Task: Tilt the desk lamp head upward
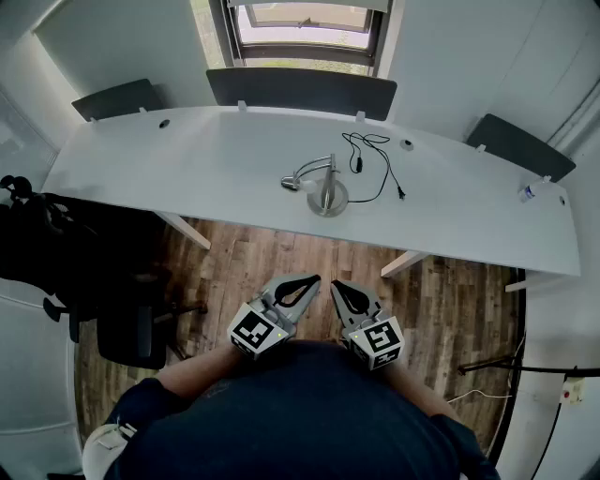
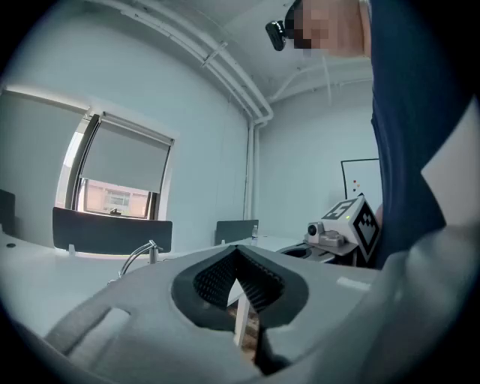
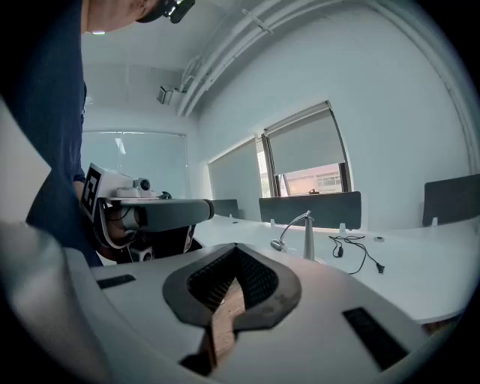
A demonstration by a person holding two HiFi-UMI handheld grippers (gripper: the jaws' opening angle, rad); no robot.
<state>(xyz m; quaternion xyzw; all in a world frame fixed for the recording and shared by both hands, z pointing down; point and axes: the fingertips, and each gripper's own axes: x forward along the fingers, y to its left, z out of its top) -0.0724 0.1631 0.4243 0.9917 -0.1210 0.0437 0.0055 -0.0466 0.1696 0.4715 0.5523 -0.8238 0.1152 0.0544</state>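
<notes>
A silver desk lamp [image 1: 323, 186] stands on the long white desk [image 1: 187, 164], its round base near the desk's front edge and its curved neck bending left to a small head [image 1: 291, 183] that points down. The lamp's black cord [image 1: 375, 159] trails to the right. Both grippers are held close to the person's body, well short of the desk. My left gripper [image 1: 307, 281] is shut with nothing in it. My right gripper [image 1: 340, 286] is shut and empty too. The lamp [image 3: 300, 232] shows far off in the right gripper view, and the lamp [image 2: 139, 256] also in the left gripper view.
Dark partition panels [image 1: 300, 91] line the desk's far edge below a window [image 1: 305, 28]. A small bottle [image 1: 534, 190] lies at the desk's right end. A black office chair [image 1: 131, 323] stands on the wood floor at the left. A wall socket [image 1: 572, 394] with cables is at the right.
</notes>
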